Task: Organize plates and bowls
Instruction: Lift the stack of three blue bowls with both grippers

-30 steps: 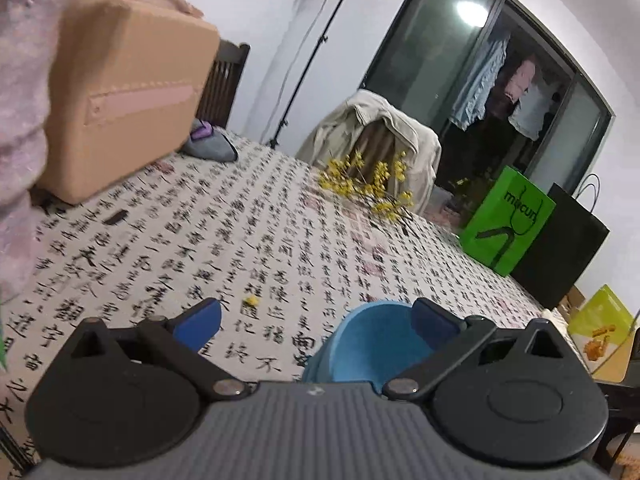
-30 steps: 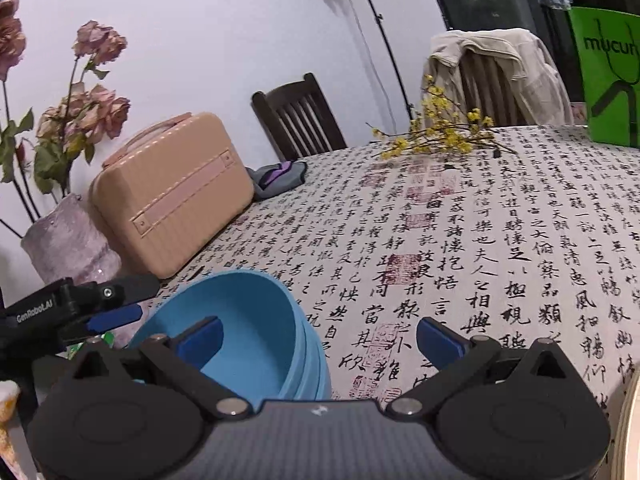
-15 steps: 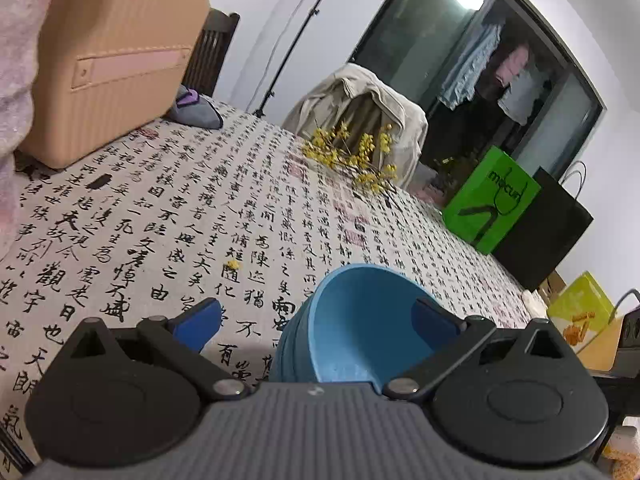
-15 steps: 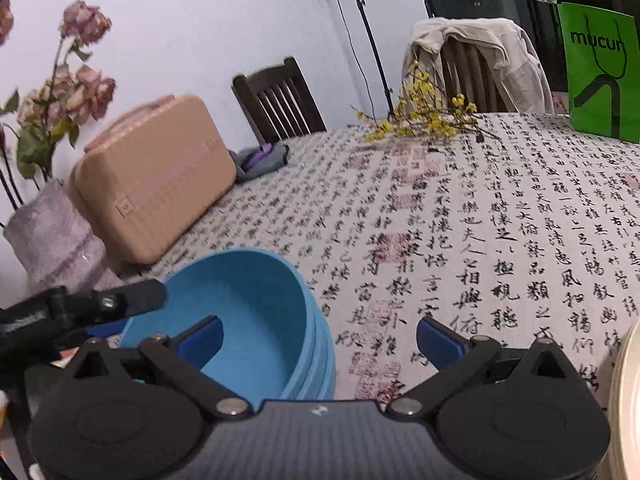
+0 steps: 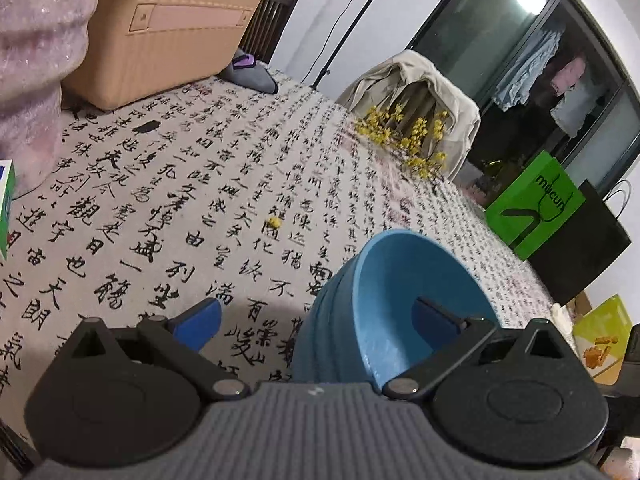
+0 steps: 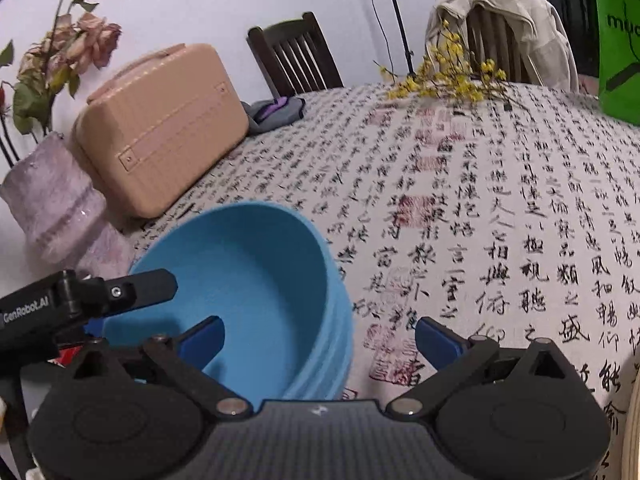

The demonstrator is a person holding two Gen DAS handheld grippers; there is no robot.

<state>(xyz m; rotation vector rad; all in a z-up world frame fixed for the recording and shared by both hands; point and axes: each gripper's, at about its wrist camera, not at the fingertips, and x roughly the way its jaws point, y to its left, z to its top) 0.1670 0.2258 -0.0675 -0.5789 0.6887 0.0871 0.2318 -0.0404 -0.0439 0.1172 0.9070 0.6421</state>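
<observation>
Left wrist: my left gripper [image 5: 316, 316] gapes wide, one finger inside the stacked blue bowls [image 5: 400, 300] on the tablecloth [image 5: 180, 184]. Right wrist: my right gripper [image 6: 318, 334] spreads wide too, the bowls [image 6: 248, 280] sit low left, straddled at the rim.

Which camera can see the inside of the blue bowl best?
The right wrist view. There the blue bowl opens toward the camera, so most of its inside shows, with stacked rims at its right edge. In the left wrist view the bowl shows mostly its ribbed outside, and a finger hides part of the inside.
</observation>
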